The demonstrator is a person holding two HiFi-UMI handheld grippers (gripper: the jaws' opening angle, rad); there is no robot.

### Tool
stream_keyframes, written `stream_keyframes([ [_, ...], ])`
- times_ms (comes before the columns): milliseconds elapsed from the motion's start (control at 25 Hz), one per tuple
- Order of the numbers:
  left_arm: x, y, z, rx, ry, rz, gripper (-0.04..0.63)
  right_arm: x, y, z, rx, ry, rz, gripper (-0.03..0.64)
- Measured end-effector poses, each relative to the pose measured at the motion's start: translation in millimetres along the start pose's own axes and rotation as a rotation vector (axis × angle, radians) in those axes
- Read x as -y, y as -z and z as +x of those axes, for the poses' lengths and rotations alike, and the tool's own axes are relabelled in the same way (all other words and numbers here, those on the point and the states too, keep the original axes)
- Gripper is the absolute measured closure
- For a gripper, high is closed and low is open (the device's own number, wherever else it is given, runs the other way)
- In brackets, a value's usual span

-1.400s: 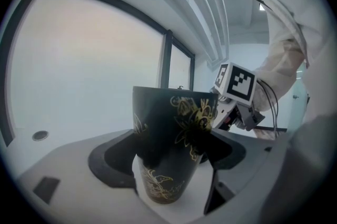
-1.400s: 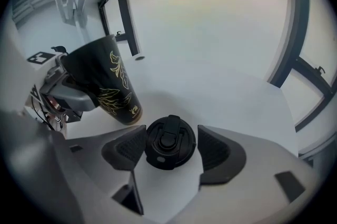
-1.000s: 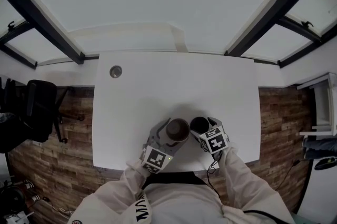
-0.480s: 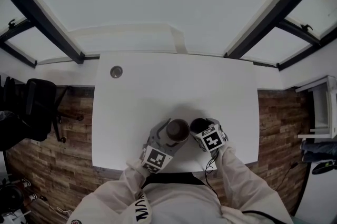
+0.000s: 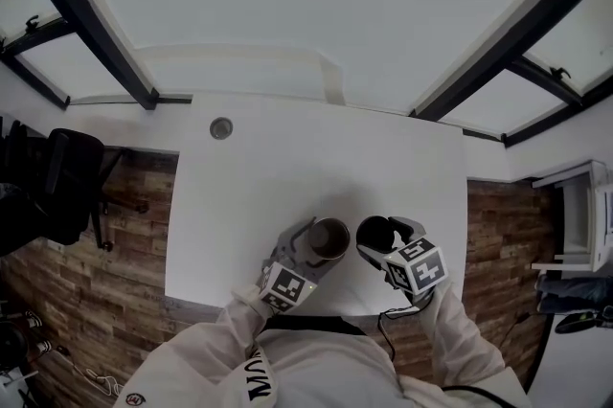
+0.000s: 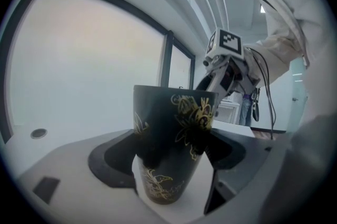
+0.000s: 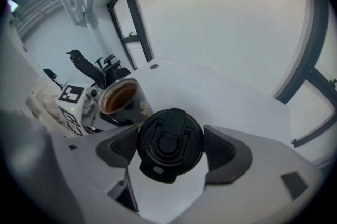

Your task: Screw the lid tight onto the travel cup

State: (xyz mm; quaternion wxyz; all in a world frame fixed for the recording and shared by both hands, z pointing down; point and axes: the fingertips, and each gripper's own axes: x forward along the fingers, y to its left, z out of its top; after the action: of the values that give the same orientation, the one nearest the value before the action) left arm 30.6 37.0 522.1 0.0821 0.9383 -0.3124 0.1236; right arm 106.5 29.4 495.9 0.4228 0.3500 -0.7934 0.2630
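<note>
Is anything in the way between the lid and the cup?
Nothing visible. The right tool holds the lid beside the cup, which the left tool grips; the cup's mouth is open and only bare table lies between them.

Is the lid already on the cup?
No, the cup stands open-mouthed, and the black lid is apart from it.

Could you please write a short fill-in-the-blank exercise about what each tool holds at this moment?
1. The left tool grips a black cup decorated with ___ flowers.
2. The right tool is closed on the black ___.
3. The cup's mouth is ___; nothing covers it yet.
Missing words: gold; lid; open.
</note>
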Motion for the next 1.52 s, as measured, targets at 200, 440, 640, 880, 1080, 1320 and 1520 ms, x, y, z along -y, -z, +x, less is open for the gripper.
stream_keyframes([
  [200,2,-1,-1,-0.010,0.025,0.000,0.192,-38,-43,-32,0.018,-0.065,-0.199,0.235],
  [440,3,-2,-3,-0.017,0.045,0.011,0.192,-92,-76,-24,-0.001,-0.177,-0.416,0.235],
  [640,5,-4,-1,-0.023,0.060,0.015,0.192,-109,-78,-13,-0.075,-0.222,-0.574,0.235],
  [880,2,-3,-5,-0.013,0.060,0.013,0.192,-121,-73,-2,-0.149,-0.228,-0.714,0.235],
  [1080,2,-1,-6,-0.014,0.058,0.010,0.190,-122,-66,5,-0.173,-0.230,-0.745,0.235],
  [1320,1,-2,-4,-0.012,0.053,0.009,0.192,-118,-70,6,-0.164,-0.231,-0.703,0.235],
  [1520,2,-2,-6,-0.009,0.049,0.009,0.192,-117,-71,7,-0.130,-0.159,-0.565,0.235],
])
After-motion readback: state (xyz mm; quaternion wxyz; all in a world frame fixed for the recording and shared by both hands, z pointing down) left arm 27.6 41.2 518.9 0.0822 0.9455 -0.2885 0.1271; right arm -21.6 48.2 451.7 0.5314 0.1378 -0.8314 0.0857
